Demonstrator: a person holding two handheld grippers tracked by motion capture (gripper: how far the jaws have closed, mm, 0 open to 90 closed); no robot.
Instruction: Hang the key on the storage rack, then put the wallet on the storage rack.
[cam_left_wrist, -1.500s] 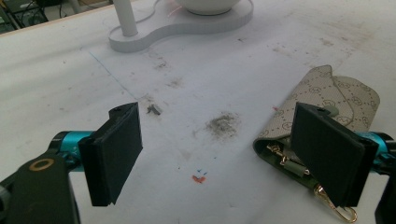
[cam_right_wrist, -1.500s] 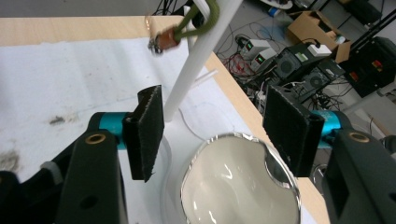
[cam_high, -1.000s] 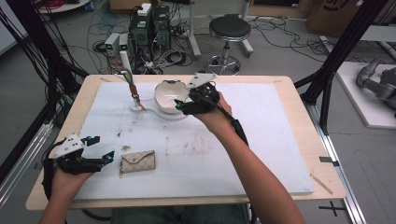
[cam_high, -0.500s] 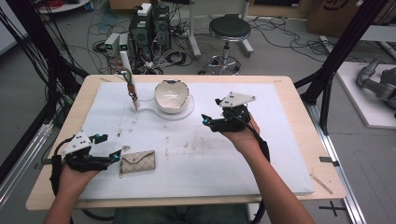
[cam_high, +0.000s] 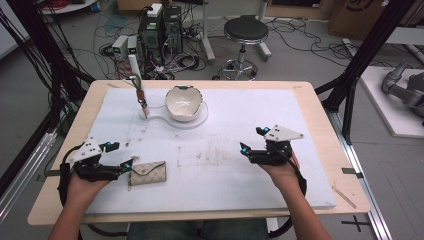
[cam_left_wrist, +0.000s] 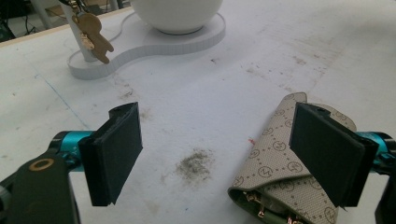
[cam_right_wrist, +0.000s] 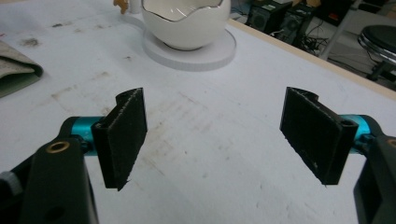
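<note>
A beige patterned purse (cam_high: 148, 173) lies flat on the white mat at the front left. My left gripper (cam_high: 121, 155) stands open just left of it. In the left gripper view the purse (cam_left_wrist: 275, 172) lies by the right-hand jaw, which overlaps its edge, while the gap of the left gripper (cam_left_wrist: 219, 158) holds only bare mat. My right gripper (cam_high: 251, 139) hovers low over the mat at the right; its jaws have just been opening and stand open with nothing between them (cam_right_wrist: 217, 140). A white egg-shaped bowl (cam_high: 183, 102) sits on a white base (cam_high: 197, 120) at the back.
A white post with a brown keychain (cam_high: 141, 95) rises from the base's left end, also in the left gripper view (cam_left_wrist: 93, 39). The mat (cam_high: 310, 170) is smudged in the middle. The wooden table edge (cam_high: 345, 150) runs along the right. Computers, cables and a stool stand beyond the table.
My right gripper has left the bowl, moving right, toward the person and down near the mat, with its jaws wider. The left gripper has hardly moved.
</note>
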